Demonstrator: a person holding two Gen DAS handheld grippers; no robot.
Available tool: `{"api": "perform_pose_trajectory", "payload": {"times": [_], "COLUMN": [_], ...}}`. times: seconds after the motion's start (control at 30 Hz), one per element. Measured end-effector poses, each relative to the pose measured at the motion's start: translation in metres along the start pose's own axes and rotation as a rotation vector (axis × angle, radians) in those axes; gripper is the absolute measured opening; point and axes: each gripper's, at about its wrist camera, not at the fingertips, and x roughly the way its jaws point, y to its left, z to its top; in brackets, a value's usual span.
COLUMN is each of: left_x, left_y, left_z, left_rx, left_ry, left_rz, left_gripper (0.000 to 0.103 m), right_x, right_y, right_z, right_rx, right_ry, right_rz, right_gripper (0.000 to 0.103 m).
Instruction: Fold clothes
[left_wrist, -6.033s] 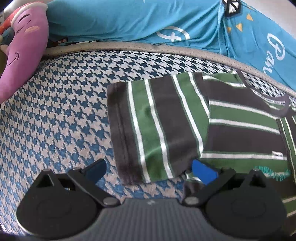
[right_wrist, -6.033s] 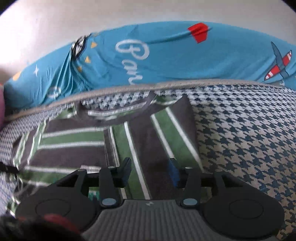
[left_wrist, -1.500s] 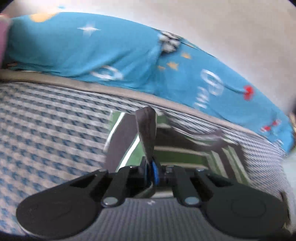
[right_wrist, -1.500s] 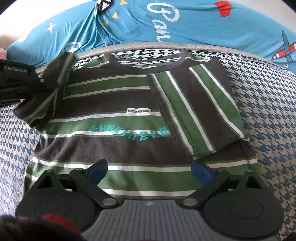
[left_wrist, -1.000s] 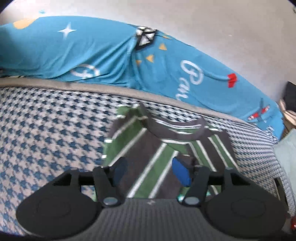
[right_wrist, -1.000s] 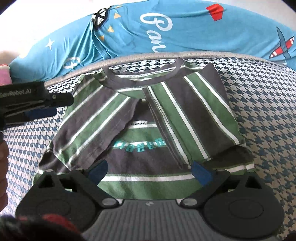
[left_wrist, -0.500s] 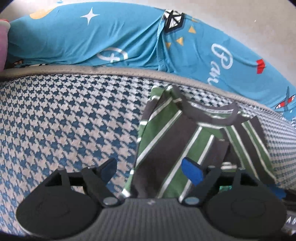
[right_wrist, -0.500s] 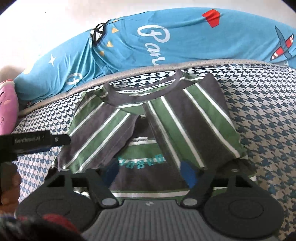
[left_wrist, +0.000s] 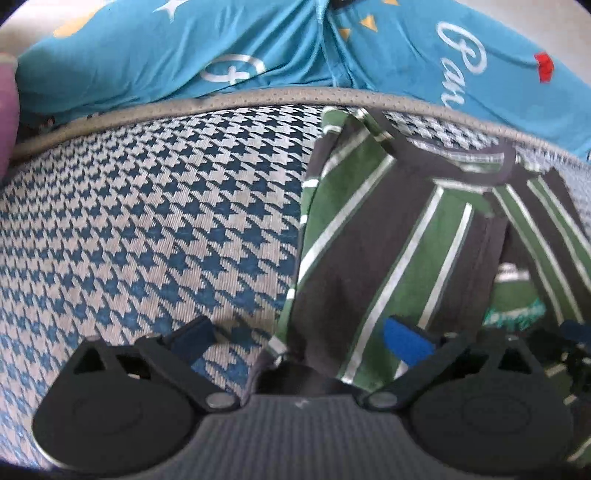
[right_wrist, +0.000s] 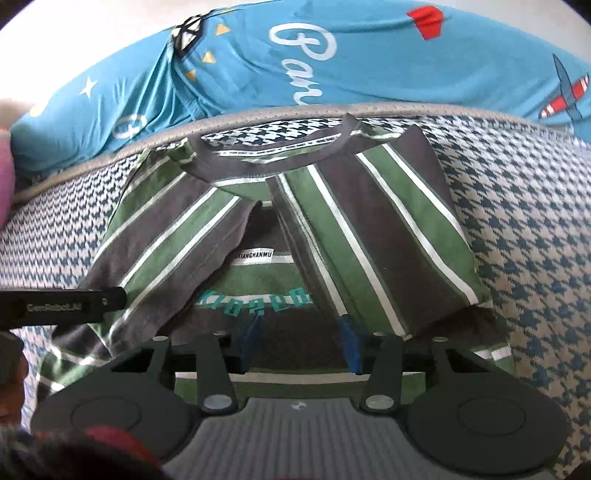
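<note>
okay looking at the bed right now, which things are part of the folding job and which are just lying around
Part of the job:
- green, dark grey and white striped cotton T-shirt, both sleeves folded inward
- left claw, open
- right claw, open

Just lying about:
- bright blue printed quilt
- blue-and-white houndstooth bed cover
- pink plush toy

Soft matt knit striped shirt lies on a coarse woven houndstooth mattress; the teal pillowcase looks smooth cloth.

A green, grey and white striped T-shirt lies sleeves-folded on houndstooth fabric; the right gripper hovers spread above its hem.
</note>
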Motion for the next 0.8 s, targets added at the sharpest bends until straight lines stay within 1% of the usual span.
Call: {"api": "perform_pose_trajectory", "payload": {"times": [0.07,0.23,0.33,0.4,0.53,0.63,0.67,0.7,0.77,0.8], "left_x": [0.000,0.000,0.002,0.003,0.000,-0.004,-0.004,-0.004,-0.005,-0.006], "left_y": [-0.003,-0.004,-0.005,-0.006,-0.008,-0.008,-0.008,-0.008,-0.009,-0.010], "left_z": [-0.003,-0.004,-0.002,-0.004,-0.010,-0.011,-0.011,-0.010,-0.012,-0.012], "left_rx": [0.020,0.021,0.014,0.007,-0.018,-0.044,-0.047,-0.047,-0.047,-0.047], "left_ry": [-0.006,-0.007,-0.012,-0.019,-0.026,-0.015,-0.012,-0.011,-0.016,-0.019], "left_rz": [0.017,0.023,0.035,0.038,0.044,0.046,0.046,0.044,0.047,0.049], "left_gripper": [0.103,0.103,0.103,0.103,0.103,0.103,0.103,0.103,0.103,0.103], "right_x": [0.000,0.002,0.004,0.005,0.005,0.005,0.006,0.006,0.007,0.007], "right_y": [0.001,0.007,0.011,0.014,0.018,0.017,0.016,0.016,0.017,0.017], "right_z": [-0.001,-0.003,-0.002,-0.002,-0.007,-0.009,-0.009,-0.009,-0.009,-0.009], "right_rx": [-0.014,-0.041,-0.053,-0.068,-0.091,-0.097,-0.097,-0.096,-0.105,-0.109], "right_ry": [-0.006,-0.013,-0.010,-0.006,-0.024,-0.032,-0.032,-0.032,-0.030,-0.029], "right_rz": [-0.007,-0.024,-0.030,-0.026,-0.042,-0.030,-0.023,-0.012,0.014,0.023], "right_gripper": [0.048,0.049,0.054,0.061,0.062,0.063,0.066,0.072,0.077,0.078]}}
